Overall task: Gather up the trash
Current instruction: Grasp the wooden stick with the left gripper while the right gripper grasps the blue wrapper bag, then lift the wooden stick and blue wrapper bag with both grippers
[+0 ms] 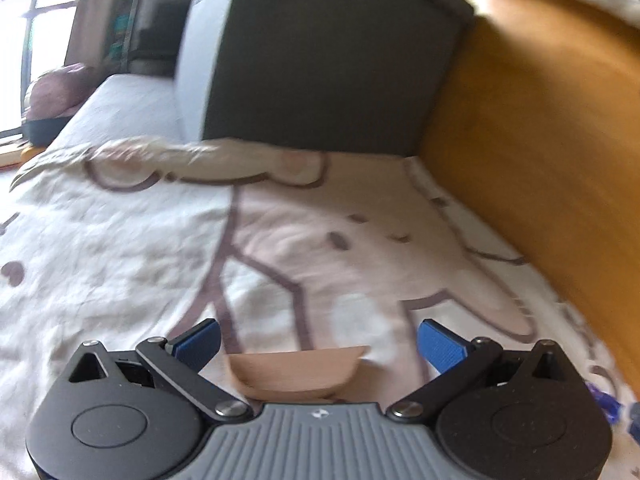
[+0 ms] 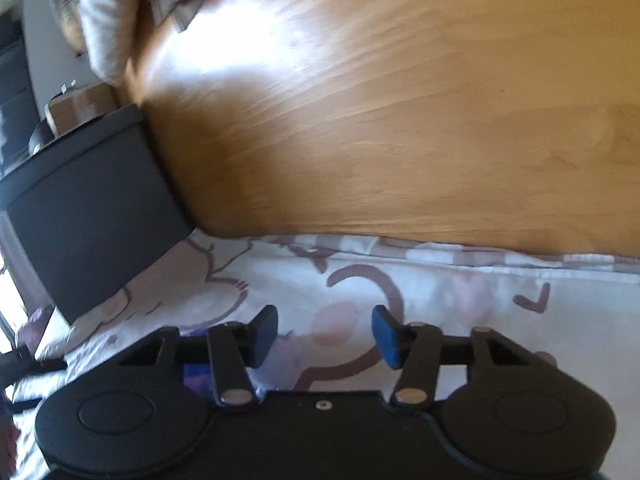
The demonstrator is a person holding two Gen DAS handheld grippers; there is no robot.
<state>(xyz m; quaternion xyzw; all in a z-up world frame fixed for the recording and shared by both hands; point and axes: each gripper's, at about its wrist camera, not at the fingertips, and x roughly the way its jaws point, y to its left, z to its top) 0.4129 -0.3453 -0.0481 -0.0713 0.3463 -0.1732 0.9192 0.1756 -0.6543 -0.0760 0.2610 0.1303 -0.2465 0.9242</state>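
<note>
In the left wrist view my left gripper (image 1: 319, 328) hangs open and wide over a white bed sheet (image 1: 120, 240) printed with brown cartoon outlines. A flat tan piece, like paper or card (image 1: 296, 372), lies on the sheet just under the gripper's base, between the two arms and touching neither blue pad. A small blue-purple scrap (image 1: 606, 404) shows at the lower right edge. In the right wrist view my right gripper (image 2: 325, 314) stands partly open over the same sheet (image 2: 460, 300), with nothing between its pads. A purple-blue scrap (image 2: 196, 378) peeks out below its left finger.
A wooden panel (image 1: 540, 140) (image 2: 380, 120) rises along the bed's side. A dark grey block (image 1: 320, 60) (image 2: 92, 216) stands on the bed against it. A purple cushion (image 1: 60, 88) lies by a bright window at far left. The frames are motion-blurred.
</note>
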